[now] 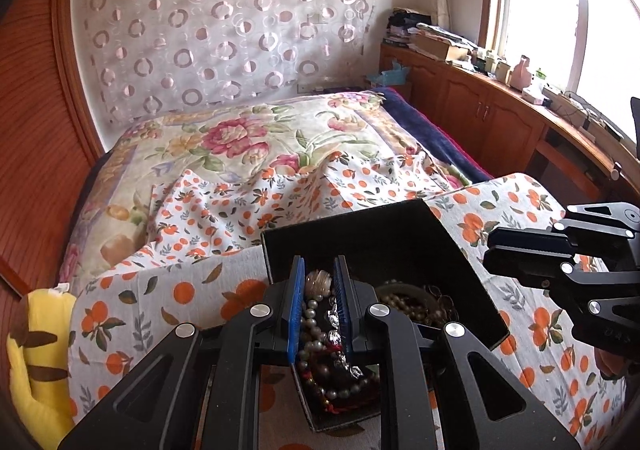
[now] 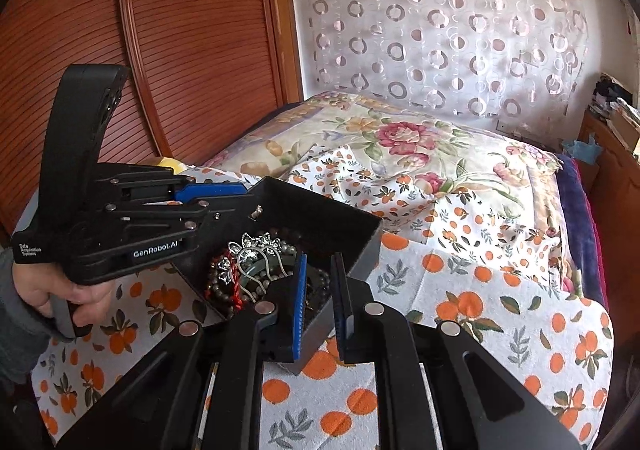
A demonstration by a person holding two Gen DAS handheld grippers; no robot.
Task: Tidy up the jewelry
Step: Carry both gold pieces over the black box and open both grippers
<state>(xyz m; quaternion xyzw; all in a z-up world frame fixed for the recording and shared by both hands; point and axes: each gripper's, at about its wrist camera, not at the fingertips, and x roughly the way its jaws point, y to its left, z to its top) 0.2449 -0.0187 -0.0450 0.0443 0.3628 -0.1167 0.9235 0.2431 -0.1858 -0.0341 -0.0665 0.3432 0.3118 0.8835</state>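
Where the orange-print cloth (image 2: 460, 290) covers the counter, a black box (image 1: 360, 238) sits open-topped, heaped with jewelry (image 2: 248, 270): pearl strands, dark beads, silver bow pieces, a red cord. From the left wrist view, the left tool (image 1: 319, 282) hangs over the box's near-left part, its blue pads (image 1: 295, 302) parted with a pearl strand (image 1: 310, 324) showing in the gap; whether they touch any bead cannot be told. The right tool (image 2: 320, 282) stands at the box's near corner, also parted, one pad inside the wall and the other outside it, so the jaws straddle the rim; contact with the wall is not clear. Seen from the right wrist, the left tool reaches in over the far-left rim, gripped by a hand (image 2: 72, 294). Bare cloth lies right of the box and in front of it. Beyond the far edge of the counter is a bed (image 1: 240, 137) with a floral cover, and a yellow plush (image 1: 36, 350) lies off the left edge.
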